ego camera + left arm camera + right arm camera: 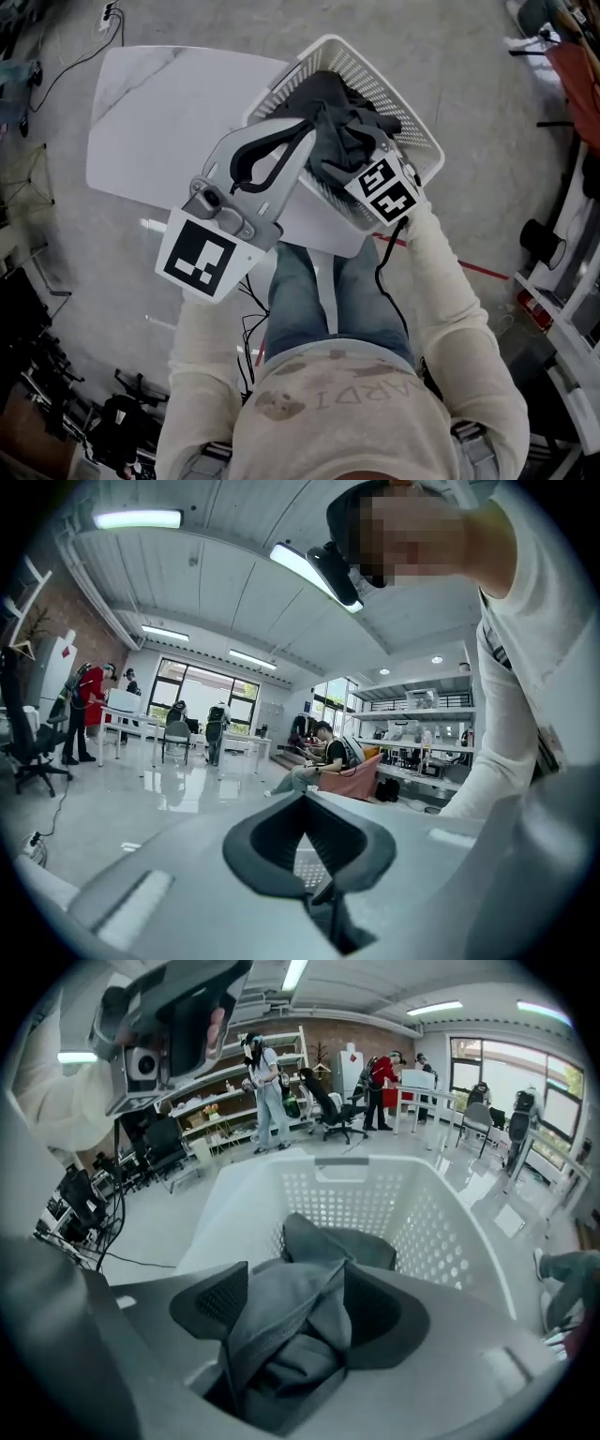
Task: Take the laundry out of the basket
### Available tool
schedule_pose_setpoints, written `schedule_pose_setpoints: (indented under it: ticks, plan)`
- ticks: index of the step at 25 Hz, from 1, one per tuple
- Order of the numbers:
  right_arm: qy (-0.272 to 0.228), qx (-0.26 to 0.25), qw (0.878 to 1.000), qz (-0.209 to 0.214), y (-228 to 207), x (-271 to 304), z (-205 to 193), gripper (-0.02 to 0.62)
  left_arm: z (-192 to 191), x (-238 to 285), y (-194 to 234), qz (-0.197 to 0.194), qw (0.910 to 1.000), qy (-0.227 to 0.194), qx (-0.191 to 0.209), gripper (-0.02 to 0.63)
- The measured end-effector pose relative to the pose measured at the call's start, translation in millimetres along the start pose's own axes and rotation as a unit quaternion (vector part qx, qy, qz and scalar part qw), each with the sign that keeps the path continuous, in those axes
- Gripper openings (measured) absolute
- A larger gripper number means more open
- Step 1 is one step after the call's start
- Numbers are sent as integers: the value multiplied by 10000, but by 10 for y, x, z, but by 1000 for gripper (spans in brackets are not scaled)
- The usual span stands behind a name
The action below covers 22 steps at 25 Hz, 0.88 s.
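Hovering over the near left rim of the white basket (pixel 380 80), the left gripper (pixel 300 134) has its jaws pressed together at the tips, with nothing between them. Only the perforated basket wall shows through the small gap behind the tips. The basket stands on a white table (pixel 159 112), which spreads out to the left of this gripper. Further right, the right gripper (pixel 300 1299) reaches down into the basket, and its jaws are clamped on a fold of the grey laundry (pixel 281 1335). The cloth fills the space between both pads and bunches up behind them. More dark laundry lies ahead of this gripper, near the basket's far wall.
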State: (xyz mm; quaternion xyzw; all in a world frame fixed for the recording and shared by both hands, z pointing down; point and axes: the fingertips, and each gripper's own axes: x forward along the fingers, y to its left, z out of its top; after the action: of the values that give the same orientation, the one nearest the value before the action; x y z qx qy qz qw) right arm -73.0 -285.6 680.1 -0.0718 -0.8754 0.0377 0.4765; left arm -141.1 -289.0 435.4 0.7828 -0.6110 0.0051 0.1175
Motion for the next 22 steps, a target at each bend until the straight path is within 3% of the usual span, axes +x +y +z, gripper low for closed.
schedule_pose_setpoints:
  ticks: [3,6,12,22]
  plan:
    - [428,-226,9987,138,20,236,-197,372,-174,71,59,-87,9999,59,-99,1]
    - [888,-441,9944,364,66,455,-417,440,-304,136,83,-154,9997,61,-169,1]
    - [1322,-705,9880,374,8,777,-674,498,-479,203,87,-255,9993,172,-216,1]
    - [2224,-1411,9638,413,4,1382,-1164,521,-684,223,219,-258,9990,245,-254,1]
